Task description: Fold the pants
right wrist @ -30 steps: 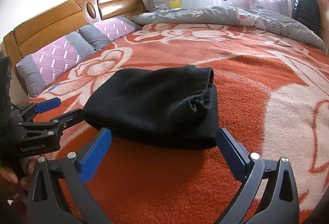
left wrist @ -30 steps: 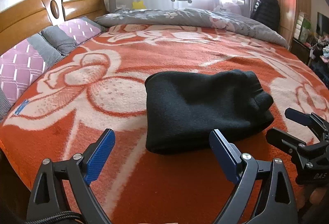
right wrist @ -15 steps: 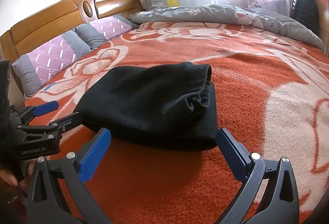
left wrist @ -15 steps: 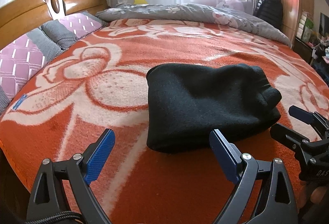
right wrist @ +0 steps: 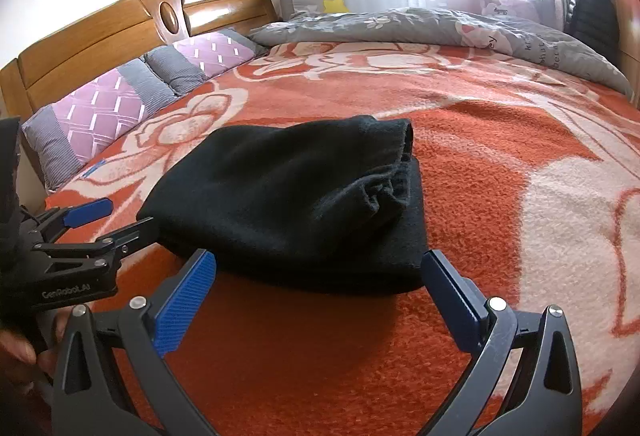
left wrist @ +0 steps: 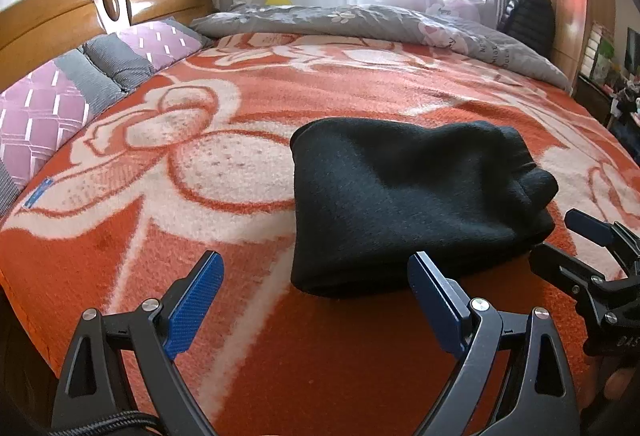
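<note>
The black pants [left wrist: 404, 203] lie folded into a compact bundle on the orange flowered blanket [left wrist: 248, 171], well short of the grey quilt [left wrist: 360, 19]. The left gripper [left wrist: 316, 288] and the right gripper [right wrist: 320, 280] hover just before the bundle's near edge, jaws wide, holding nothing.

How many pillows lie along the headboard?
2: one pillow nearer the camera, one pillow farther along the headboard, end to end. Others may be hidden beyond the frame.
</note>
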A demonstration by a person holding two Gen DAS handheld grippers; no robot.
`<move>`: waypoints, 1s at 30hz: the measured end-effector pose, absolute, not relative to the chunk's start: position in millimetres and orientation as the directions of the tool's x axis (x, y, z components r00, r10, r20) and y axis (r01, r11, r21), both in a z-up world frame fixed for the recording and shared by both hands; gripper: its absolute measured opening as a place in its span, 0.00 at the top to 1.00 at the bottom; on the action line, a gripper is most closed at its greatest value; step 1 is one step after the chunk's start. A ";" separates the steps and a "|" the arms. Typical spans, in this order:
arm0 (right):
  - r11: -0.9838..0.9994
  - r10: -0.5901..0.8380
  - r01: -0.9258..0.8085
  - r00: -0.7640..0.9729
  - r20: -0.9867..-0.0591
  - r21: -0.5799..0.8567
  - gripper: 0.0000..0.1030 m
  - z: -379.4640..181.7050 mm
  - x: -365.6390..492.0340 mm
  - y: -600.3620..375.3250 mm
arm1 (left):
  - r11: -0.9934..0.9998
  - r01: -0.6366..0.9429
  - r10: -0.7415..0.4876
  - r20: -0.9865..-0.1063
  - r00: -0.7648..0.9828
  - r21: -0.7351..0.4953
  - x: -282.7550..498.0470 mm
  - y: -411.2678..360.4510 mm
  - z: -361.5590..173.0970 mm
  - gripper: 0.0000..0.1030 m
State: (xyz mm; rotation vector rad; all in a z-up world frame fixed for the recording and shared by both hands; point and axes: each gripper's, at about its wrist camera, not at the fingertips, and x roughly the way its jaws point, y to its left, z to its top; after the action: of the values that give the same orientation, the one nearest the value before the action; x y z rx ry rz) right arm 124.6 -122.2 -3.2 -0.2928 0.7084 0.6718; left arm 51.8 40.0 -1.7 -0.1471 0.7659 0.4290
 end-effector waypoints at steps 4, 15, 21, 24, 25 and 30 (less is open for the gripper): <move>0.751 0.470 -0.660 0.561 -0.682 -0.026 0.01 -4.3 123.9 -120.5 | 0.904 -0.427 0.322 -0.698 0.640 0.026 52.0 40.6 -2.5 0.09; 0.745 0.474 -0.666 0.563 -0.677 -0.032 0.01 -2.3 118.5 -118.1 | 0.906 -0.422 0.323 -0.694 0.644 0.030 50.8 37.3 1.0 0.09; 0.744 0.478 -0.668 0.565 -0.673 -0.031 0.01 0.0 115.8 -118.7 | 0.907 -0.420 0.326 -0.683 0.653 0.032 48.9 34.7 4.6 0.09; 0.744 0.479 -0.667 0.567 -0.670 -0.032 0.01 0.6 115.5 -118.6 | 0.907 -0.419 0.327 -0.681 0.655 0.032 47.8 33.9 6.2 0.09; 0.743 0.481 -0.668 0.566 -0.670 -0.032 0.01 1.8 115.2 -118.6 | 0.908 -0.419 0.327 -0.681 0.655 0.032 47.8 33.6 6.6 0.09; 0.740 0.484 -0.672 0.566 -0.667 -0.034 0.01 5.3 113.2 -118.5 | 0.908 -0.418 0.325 -0.680 0.657 0.031 46.9 33.0 7.4 0.09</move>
State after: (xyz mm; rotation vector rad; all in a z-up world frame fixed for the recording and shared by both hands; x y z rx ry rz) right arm 113.2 -118.5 5.3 -0.3003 0.6845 0.6913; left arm 46.9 33.0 7.4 -0.1325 0.7436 0.4223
